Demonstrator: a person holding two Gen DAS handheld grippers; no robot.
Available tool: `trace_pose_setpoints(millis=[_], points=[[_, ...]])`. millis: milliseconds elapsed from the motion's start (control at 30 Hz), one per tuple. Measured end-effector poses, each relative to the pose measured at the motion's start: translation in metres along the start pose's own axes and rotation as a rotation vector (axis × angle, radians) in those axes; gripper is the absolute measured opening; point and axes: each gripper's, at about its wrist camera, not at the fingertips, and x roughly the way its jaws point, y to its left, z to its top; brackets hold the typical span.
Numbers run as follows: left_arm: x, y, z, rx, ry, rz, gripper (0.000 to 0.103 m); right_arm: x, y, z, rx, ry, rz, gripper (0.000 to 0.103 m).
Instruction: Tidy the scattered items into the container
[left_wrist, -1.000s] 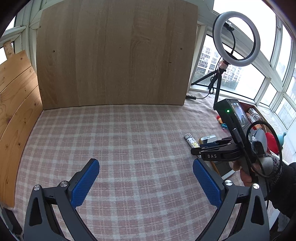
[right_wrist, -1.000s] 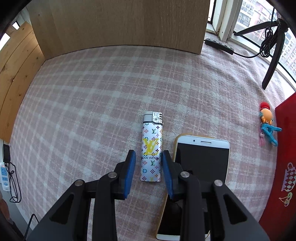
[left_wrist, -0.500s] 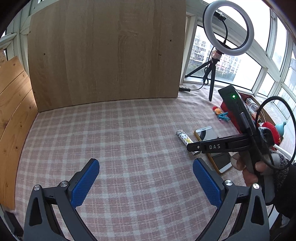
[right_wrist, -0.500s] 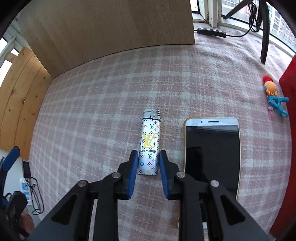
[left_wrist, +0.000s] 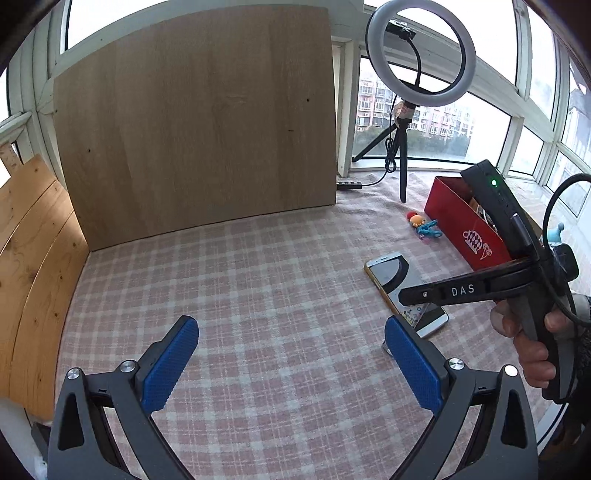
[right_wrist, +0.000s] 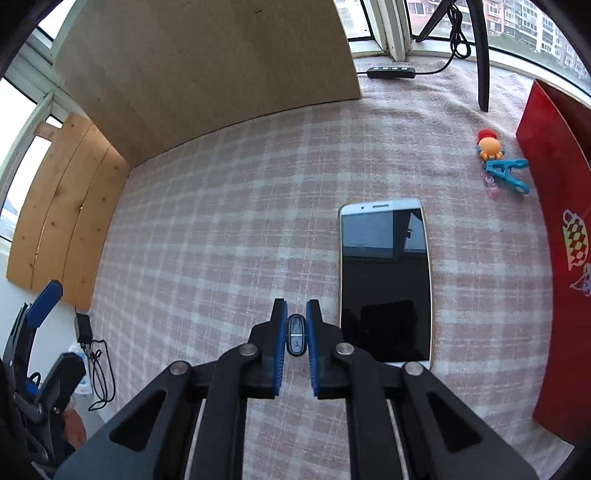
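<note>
Right wrist view: our right gripper (right_wrist: 296, 334) was closing on the lighter (right_wrist: 296, 335), which stood end-on between the blue pads (right_wrist: 281, 332), its metal top facing the camera. The pads appeared to press on both its flat sides. Below it lay the checked cloth (right_wrist: 221, 229), and the phone (right_wrist: 386, 280) lay just beside, to the right.

Left wrist view: the lighter's patterned body (left_wrist: 419, 314) hung below the tips of the right gripper (left_wrist: 406, 295), clear of the cloth and over the near end of the phone (left_wrist: 402, 284). Our left gripper (left_wrist: 291, 365) hovered with its jaws wide apart and nothing between them.

Orientation: we judged the lighter's long axis to run along the fingers, slanting steeply downward, with the metal top toward the gripper's body and the base toward the cloth.

Risks: we judged the grip to be near one end of a smooth, narrow thing, so the lighter could swing or slip out on the way to the red box (left_wrist: 461, 225). A drop here would land it on the phone. The box wall stood between the lighter and the inside, so a low carry could knock the hanging base against the rim. The small toy (right_wrist: 489, 146) and the blue clip (right_wrist: 506, 173) lay near the box, well apart from the lighter.
</note>
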Motion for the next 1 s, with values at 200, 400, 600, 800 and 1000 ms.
trace_pose_setpoints(millis=[200,400,600,800,1000], points=[[-0.014,0.006,-0.019,-0.028,0.019,0.025,0.101,0.025,0.015,-0.004,0.051,-0.001,0.074,0.011],[-0.029,0.02,-0.036,-0.07,0.019,0.038,0.101,0.06,0.066,0.028,-0.08,0.021,0.047,0.013],[-0.037,0.05,-0.048,-0.134,0.02,0.072,0.101,0.091,0.075,0.05,-0.067,0.004,-0.003,0.045],[-0.035,0.073,-0.054,-0.177,0.018,0.077,0.101,0.092,0.046,0.037,0.016,-0.008,-0.009,0.044],[-0.028,0.077,-0.055,-0.184,0.018,0.043,0.101,0.094,0.028,0.031,0.03,0.015,-0.009,0.031]])
